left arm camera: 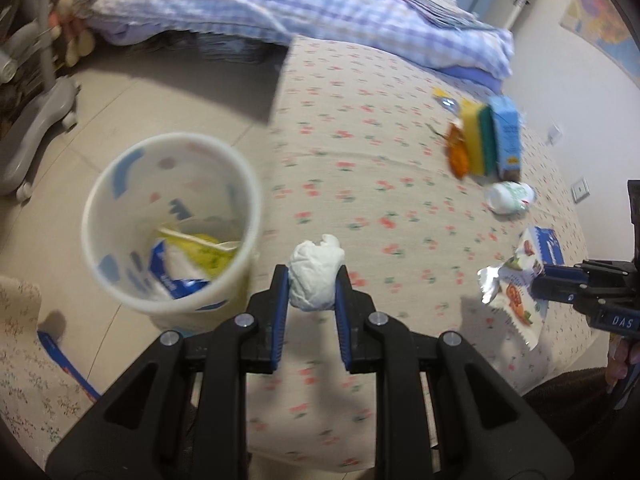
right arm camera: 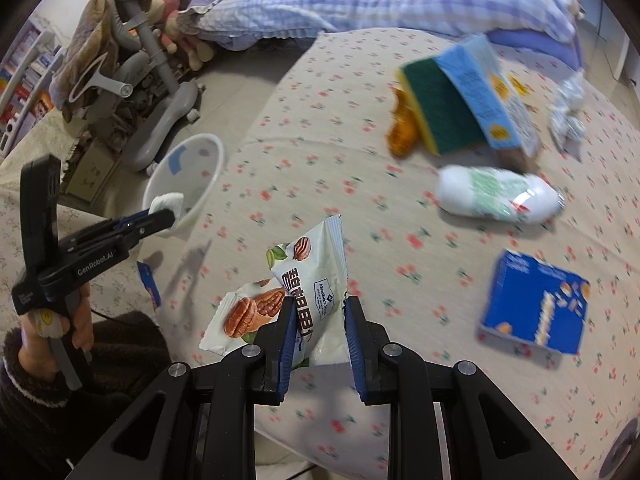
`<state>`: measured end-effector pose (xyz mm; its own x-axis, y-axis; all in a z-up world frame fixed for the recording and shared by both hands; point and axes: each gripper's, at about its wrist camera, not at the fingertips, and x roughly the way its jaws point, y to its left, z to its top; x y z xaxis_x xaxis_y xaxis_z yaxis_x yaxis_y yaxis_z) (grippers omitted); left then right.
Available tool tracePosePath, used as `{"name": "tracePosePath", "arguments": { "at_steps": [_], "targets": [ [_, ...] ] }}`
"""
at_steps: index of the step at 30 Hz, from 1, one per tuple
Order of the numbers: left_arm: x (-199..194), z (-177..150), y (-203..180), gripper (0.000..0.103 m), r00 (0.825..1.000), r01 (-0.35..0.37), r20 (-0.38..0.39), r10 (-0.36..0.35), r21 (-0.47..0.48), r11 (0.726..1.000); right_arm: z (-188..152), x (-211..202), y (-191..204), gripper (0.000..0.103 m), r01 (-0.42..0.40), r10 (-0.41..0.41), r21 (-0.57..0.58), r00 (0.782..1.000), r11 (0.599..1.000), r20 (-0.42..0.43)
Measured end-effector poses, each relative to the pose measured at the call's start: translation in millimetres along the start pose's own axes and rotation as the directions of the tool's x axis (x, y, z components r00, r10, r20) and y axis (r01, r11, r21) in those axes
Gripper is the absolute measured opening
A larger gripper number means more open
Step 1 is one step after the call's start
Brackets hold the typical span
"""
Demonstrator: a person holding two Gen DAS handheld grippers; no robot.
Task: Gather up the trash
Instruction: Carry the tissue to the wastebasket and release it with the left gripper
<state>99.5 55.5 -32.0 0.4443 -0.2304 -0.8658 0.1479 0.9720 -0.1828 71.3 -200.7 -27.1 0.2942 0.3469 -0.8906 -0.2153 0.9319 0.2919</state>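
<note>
My left gripper is shut on a crumpled white tissue, held above the bed edge just right of the white trash bin. The bin stands on the floor and holds wrappers. In the right wrist view the same tissue shows at the tip of the left gripper, by the bin. My right gripper is shut on a white pecan snack wrapper, lifted over the floral bedsheet. From the left wrist view that wrapper hangs from the right gripper.
On the bed lie a yellow-green sponge, a light blue carton, an orange wrapper, a white bottle, a blue box and crumpled foil. A checked quilt lies behind. A grey chair base stands left.
</note>
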Motion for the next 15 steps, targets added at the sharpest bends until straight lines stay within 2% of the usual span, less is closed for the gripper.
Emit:
{"name": "tracePosePath", "arguments": {
  "at_steps": [11, 15],
  "targets": [
    [1, -4, 75, 0.024, 0.998, -0.066, 0.001, 0.066, -0.128, 0.99, 34, 36, 53, 0.025, -0.023, 0.023, -0.032, 1.0, 0.999, -0.01],
    [3, 0, 91, 0.025, 0.998, -0.066, 0.009, 0.068, -0.153, 0.986, 46, 50, 71, 0.025, -0.032, 0.032, -0.038, 0.999, 0.999, -0.011]
  ]
}}
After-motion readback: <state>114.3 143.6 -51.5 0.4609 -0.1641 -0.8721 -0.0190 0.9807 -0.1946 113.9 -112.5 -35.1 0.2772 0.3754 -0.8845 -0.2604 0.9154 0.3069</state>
